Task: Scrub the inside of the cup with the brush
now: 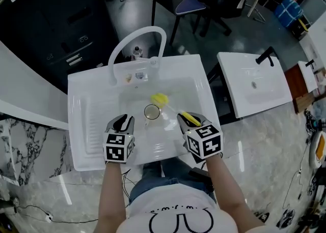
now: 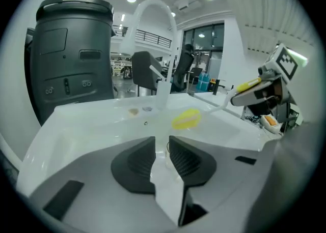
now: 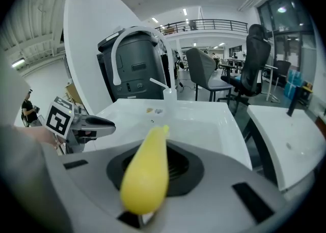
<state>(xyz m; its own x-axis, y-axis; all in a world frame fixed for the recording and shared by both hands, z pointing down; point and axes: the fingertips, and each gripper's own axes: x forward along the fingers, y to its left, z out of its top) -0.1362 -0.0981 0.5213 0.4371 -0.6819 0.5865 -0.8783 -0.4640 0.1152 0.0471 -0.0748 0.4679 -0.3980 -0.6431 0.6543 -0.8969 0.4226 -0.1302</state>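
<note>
The right tool (image 1: 187, 119) was clamped on the yellow handle of the brush (image 1: 160, 99), whose yellow head lay just beyond the cup (image 1: 152, 111). The cup stood upright in the sink (image 1: 91, 99). The left tool (image 1: 124, 121), jaws narrowly apart and empty, hovered beside the cup, not touching it.

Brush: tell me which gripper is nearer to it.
Right. The right gripper is shut on the brush, at its yellow handle; the left gripper hangs apart, across the cup.
</note>
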